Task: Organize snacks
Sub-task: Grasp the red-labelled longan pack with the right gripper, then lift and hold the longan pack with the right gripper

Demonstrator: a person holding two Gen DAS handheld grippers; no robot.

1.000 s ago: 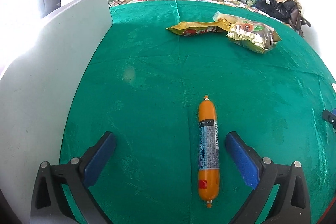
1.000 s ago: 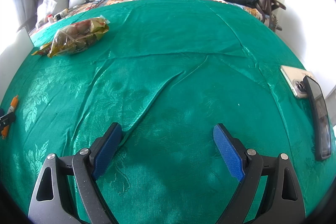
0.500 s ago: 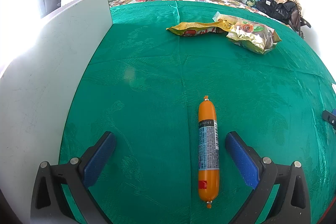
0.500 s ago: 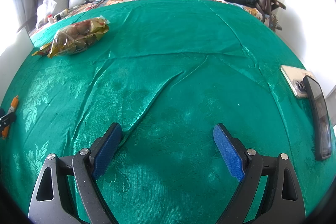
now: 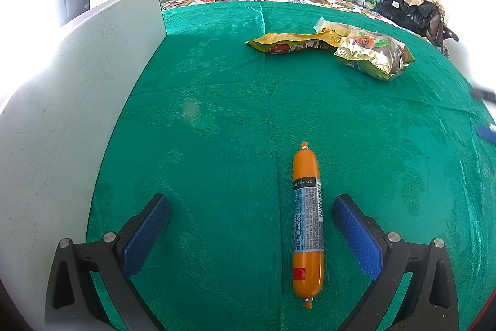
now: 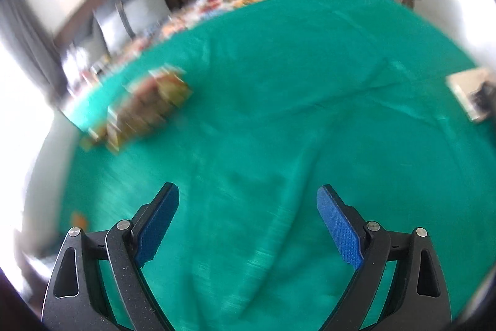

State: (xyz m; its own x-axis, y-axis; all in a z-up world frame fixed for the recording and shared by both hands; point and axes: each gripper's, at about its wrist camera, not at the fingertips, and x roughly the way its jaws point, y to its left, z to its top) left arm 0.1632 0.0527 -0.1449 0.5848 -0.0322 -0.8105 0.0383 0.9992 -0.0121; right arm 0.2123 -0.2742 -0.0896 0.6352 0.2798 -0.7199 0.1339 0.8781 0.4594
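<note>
On the green patterned bedspread, an orange plastic-wrapped sausage stick lies between the wide-open, empty left gripper's blue pads, nearer the right one, untouched. The right gripper, blurred, has just widened, holding nothing.

- strong daylight from the left burns out that edge in both views.
- left wrist view is sharp; right wrist view is smeared by motion blur.
- fisheye bends the edges.
</note>
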